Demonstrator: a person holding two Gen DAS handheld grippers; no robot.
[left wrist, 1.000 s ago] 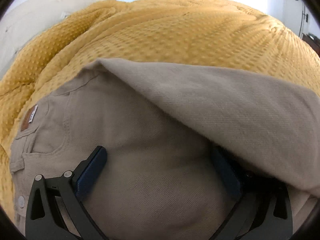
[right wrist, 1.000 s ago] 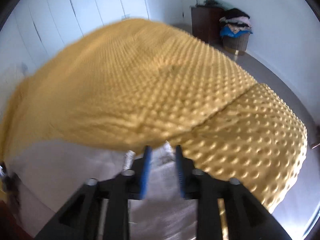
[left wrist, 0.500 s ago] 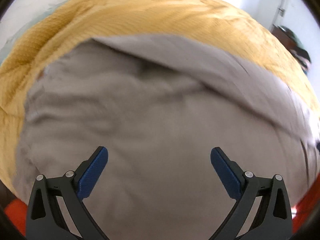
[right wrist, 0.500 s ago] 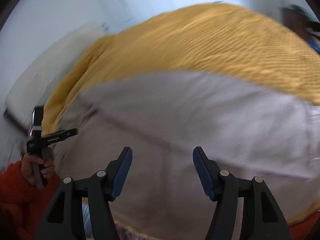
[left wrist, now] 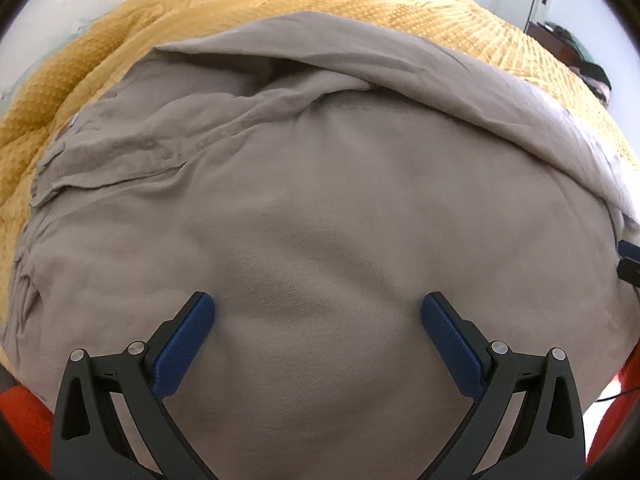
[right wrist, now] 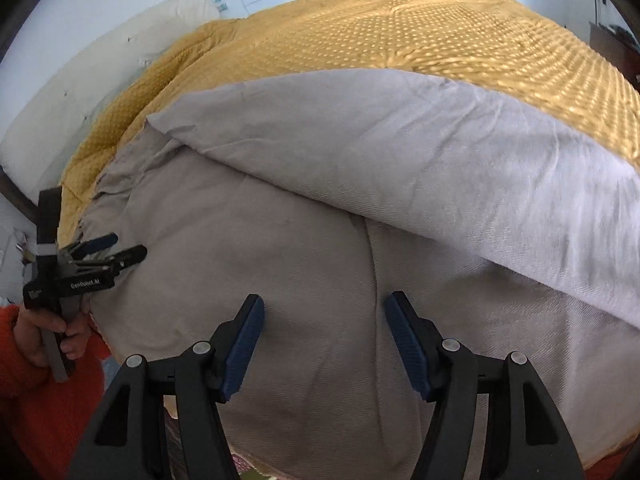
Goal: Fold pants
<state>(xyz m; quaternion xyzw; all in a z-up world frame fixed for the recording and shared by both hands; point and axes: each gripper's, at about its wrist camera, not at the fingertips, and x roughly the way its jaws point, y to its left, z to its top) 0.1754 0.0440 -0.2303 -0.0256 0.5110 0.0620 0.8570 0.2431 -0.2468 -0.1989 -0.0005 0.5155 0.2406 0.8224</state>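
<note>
Beige pants [left wrist: 320, 200] lie on a yellow dotted blanket [left wrist: 360, 4], with one leg [right wrist: 400, 140] folded diagonally across the other. My left gripper [left wrist: 316, 304] hovers open and wide over the smooth middle of the fabric, nothing between its pads. The crumpled waistband [left wrist: 100, 152] sits to its left. My right gripper [right wrist: 324, 304] is open too, above a seam in the lower leg, holding nothing. The right wrist view also shows the left gripper [right wrist: 126, 245] at the pants' left edge, held by a hand [right wrist: 52, 328].
The blanket [right wrist: 400, 32] covers the bed beyond the pants. A pale pillow [right wrist: 100, 60] lies at the far left. An orange sleeve [right wrist: 40, 400] fills the lower left corner. Dark furniture [left wrist: 580, 64] stands at the far right by the white wall.
The right gripper's jaws have widened and it has swung down from the blanket edge to over the pants. The left gripper has shifted from the waistband pocket to the pants' middle.
</note>
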